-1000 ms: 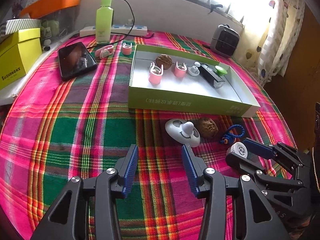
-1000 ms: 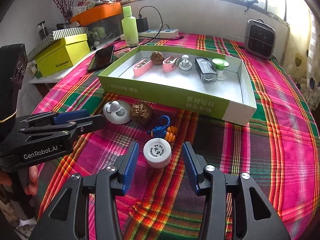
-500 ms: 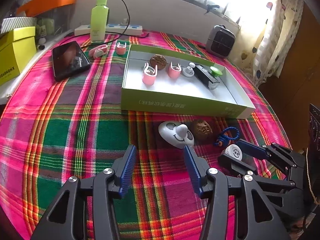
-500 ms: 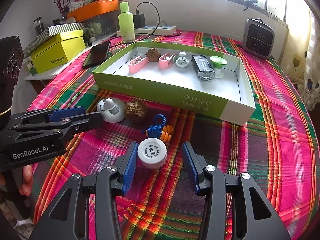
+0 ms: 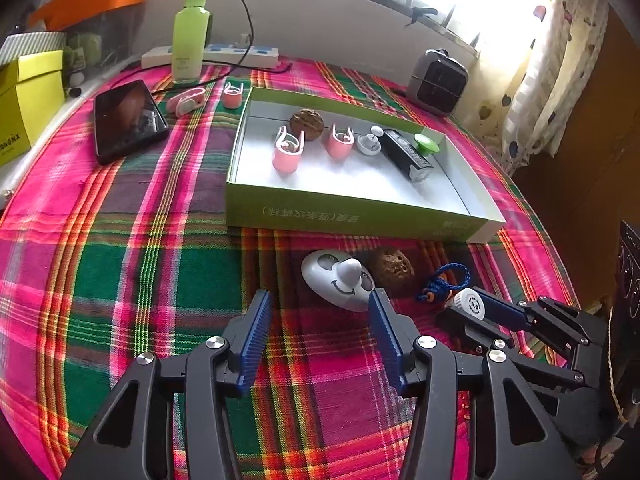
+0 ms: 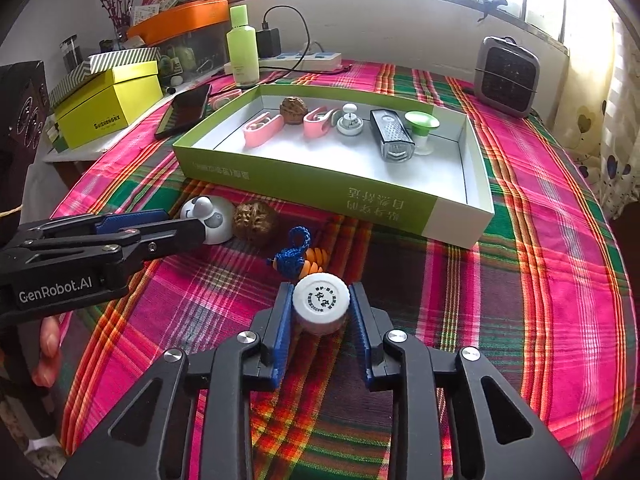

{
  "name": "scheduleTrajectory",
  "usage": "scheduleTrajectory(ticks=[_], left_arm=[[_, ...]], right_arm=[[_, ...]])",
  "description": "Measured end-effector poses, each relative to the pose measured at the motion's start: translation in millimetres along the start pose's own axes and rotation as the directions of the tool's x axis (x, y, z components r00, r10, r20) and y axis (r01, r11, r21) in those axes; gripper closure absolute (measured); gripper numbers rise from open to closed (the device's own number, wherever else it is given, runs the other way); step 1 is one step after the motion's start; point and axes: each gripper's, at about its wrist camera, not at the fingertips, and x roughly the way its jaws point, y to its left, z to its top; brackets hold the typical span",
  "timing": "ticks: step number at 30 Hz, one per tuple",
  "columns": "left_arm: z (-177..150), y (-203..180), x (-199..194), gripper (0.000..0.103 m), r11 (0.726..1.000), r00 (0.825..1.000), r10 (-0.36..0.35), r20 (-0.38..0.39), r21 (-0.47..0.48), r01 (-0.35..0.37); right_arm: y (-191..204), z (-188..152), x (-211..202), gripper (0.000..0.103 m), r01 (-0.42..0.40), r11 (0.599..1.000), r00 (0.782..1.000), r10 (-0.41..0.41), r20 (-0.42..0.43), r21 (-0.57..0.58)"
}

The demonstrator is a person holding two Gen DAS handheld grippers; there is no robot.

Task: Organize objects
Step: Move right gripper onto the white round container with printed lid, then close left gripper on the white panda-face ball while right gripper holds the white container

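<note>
White bottle (image 6: 321,307) base hidden between closing right gripper (image 6: 320,312) jaws.

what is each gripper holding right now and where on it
The right gripper has just closed on the small white bottle, pads on its sides below the cap. The left gripper holds nothing.

Both grippers are matte black, built from angular struts with triangular cutouts and silver round-head screws at the pivots. The left gripper (image 6: 188,222) bears white "GenRobot.AI" lettering on its side. Ribbed blue pads (image 6: 282,320) line the right gripper's (image 6: 320,312) fingers.
</note>
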Motion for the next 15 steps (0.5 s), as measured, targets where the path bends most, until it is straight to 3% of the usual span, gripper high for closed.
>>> scheduleTrajectory(ticks=[15], left_arm=[[11, -3, 10, 0.054, 1.0, 1.0, 0.006, 0.0, -0.021, -0.006]], right_arm=[[-2, -1, -1, 0.074, -0.001, 1.0, 1.0, 0.001, -0.004, -0.006]])
